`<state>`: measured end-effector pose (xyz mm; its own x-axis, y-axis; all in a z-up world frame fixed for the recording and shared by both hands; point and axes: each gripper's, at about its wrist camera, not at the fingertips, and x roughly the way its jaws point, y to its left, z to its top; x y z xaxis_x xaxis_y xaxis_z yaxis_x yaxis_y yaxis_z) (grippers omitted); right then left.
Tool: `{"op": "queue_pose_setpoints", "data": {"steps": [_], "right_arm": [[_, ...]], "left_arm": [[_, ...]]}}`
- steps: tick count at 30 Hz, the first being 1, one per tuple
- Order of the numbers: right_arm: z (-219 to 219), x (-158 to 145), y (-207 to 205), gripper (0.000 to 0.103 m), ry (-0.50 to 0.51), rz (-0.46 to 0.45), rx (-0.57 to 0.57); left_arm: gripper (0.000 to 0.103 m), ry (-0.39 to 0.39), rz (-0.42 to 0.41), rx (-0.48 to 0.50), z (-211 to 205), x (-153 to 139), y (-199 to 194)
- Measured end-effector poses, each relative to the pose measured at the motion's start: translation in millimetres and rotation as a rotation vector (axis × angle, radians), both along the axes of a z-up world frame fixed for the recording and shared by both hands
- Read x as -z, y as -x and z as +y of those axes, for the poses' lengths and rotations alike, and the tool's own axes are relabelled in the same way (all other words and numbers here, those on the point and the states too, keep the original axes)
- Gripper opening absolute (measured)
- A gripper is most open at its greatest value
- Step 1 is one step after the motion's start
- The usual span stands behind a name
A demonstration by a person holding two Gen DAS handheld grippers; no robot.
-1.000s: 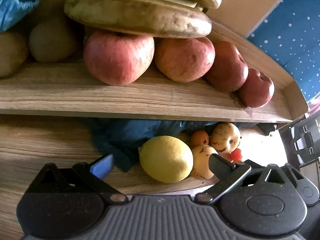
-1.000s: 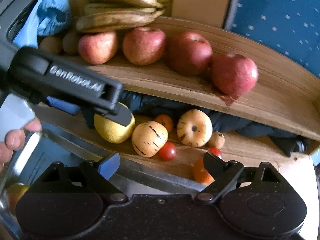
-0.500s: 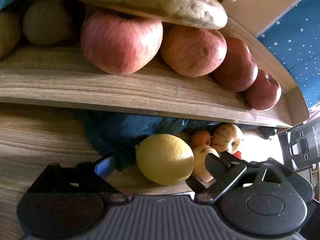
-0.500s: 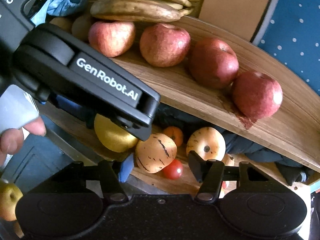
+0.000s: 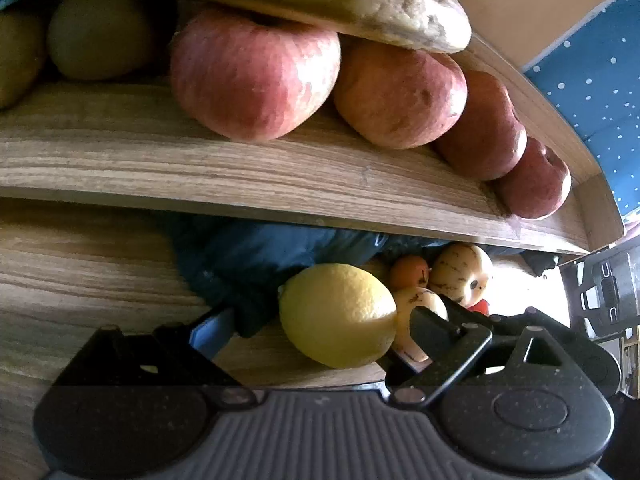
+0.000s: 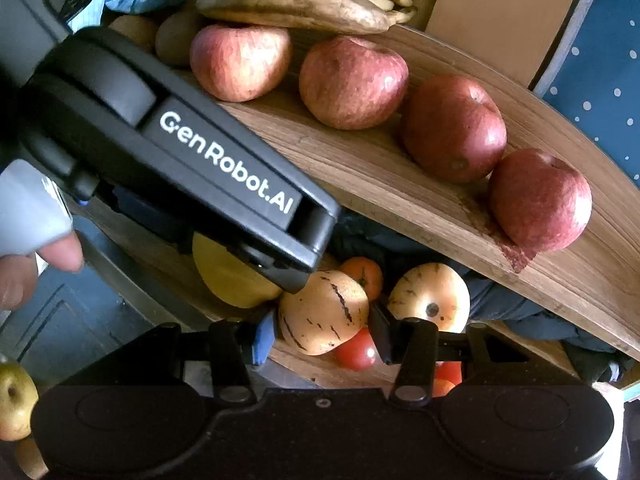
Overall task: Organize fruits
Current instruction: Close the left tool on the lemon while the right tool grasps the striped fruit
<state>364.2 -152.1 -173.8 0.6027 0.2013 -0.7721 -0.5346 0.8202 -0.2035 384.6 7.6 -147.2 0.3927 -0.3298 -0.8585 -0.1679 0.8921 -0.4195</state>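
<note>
A yellow lemon [image 5: 338, 314] lies on the lower wooden shelf [image 5: 80, 276], between the fingers of my left gripper [image 5: 320, 328], whose jaws stand open around it. My right gripper [image 6: 320, 340] has its fingers closed in on a striped pepino melon [image 6: 322, 312]; the pads touch its sides. A second pepino melon [image 6: 430, 296], an orange [image 6: 362, 272] and red tomatoes [image 6: 356, 352] lie beside it. The left gripper's body [image 6: 180, 160] crosses the right wrist view and hides most of the lemon [image 6: 228, 276].
The upper shelf [image 6: 380, 176] holds a row of red apples [image 6: 352, 82], bananas [image 6: 296, 0] and kiwis [image 5: 100, 36]. Dark blue cloth [image 5: 248, 264] lies at the back of the lower shelf. A yellow-green apple [image 6: 14, 400] sits low at the left.
Both grippers have moved forward toward the lower shelf. The right gripper's jaws have narrowed onto the striped pepino melon. The left gripper now straddles the lemon.
</note>
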Motion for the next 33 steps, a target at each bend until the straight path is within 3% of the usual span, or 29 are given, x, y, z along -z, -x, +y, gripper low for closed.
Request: {"op": "queue_pose_setpoints", "data": {"steps": [7,15,20,23,33], "right_arm": [[-7.6,0.9,-1.2,0.05,-0.015,0.002,0.003],[-10.1,0.4,-4.4,0.05,-0.025,-0.014,0.002],[-10.6,0.6,-1.5,0.05,-0.032,-0.021,0.01],[-13.0,-0.6,0.0,0.05,-0.053,-0.018,0.015],[-26.2,-3.9,-0.4,0.05,-0.084,-0.036,0.024]], "left_arm": [[0.093,0.071,0.05,-0.051,4.5,0.8,0.0],[0.092,0.076,0.073,-0.12,2.3,0.9,-8.0],[0.071,0.063,0.073,-0.129,2.3,-0.9,-9.9],[0.064,0.08,0.069,-0.139,5.6,-0.3,-5.5],[0.064,0.071,0.062,-0.136,9.5,-4.0,3.9]]}}
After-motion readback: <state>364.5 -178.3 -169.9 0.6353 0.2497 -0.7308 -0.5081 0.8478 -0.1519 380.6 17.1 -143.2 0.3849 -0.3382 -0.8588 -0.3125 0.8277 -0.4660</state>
